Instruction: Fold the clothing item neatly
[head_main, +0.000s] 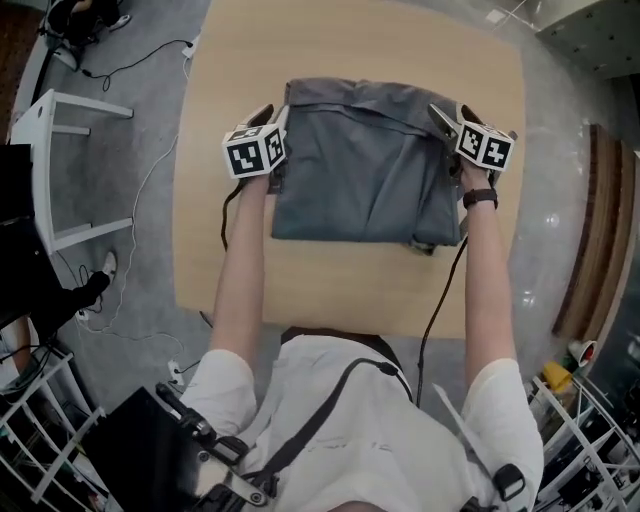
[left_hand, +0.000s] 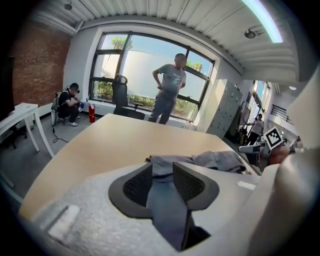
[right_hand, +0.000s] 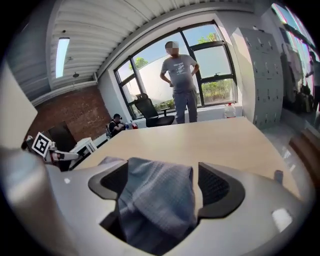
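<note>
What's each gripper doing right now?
Left gripper: open, garment loose between the jaws.
Right gripper: open wide, garment draped between the jaws.

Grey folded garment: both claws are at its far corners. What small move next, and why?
Probably draw the left claw and right claw back off the grey folded garment: it lies flat on the light wooden table, and cloth sits loose between open jaws.

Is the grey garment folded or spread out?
Folded: the grey garment lies as a compact, layered rectangle on the table.
</note>
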